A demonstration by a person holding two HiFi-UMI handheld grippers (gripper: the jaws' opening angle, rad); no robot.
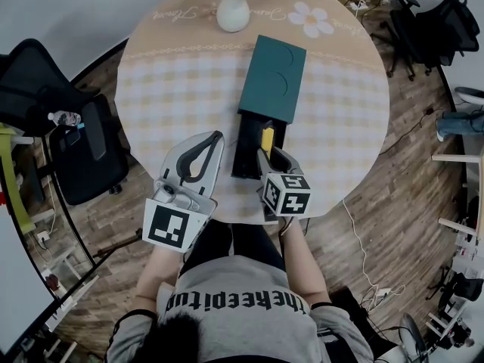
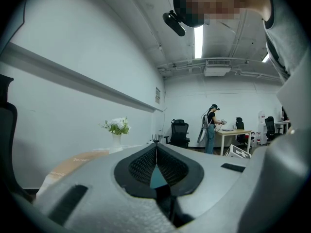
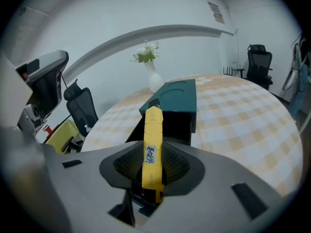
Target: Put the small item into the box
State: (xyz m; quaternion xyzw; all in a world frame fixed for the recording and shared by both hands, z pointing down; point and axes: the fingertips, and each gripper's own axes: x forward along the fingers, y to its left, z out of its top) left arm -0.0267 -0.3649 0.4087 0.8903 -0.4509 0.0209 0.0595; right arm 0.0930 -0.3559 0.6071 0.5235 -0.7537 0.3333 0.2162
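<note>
At the lower left of the head view is my left gripper (image 1: 218,136). Its jaws are pressed together at the tips with nothing between them, and it sits just beside the box's near end, apart from it.

At the middle of the frame is the long dark teal box with a sliding lid (image 1: 272,78). It lies on the round table with the checked cloth (image 1: 340,127). The lid is pushed toward the far side, so the black inner tray (image 1: 246,153) is open at the end nearest me.

Just right of that tray, my right gripper (image 1: 266,156) is clamped on the slim yellow plastic item with a small printed label (image 1: 268,138). The item's long axis runs along my jaws and roughly along the box's length, with its tip pointing away from me. The tray opening lies ahead of and below that tip, slightly to the left. I judge that the right gripper is the nearer one, so it should make the drop.

I count one yellow item, one box, two grippers and one white vase of flowers (image 1: 233,10).
</note>
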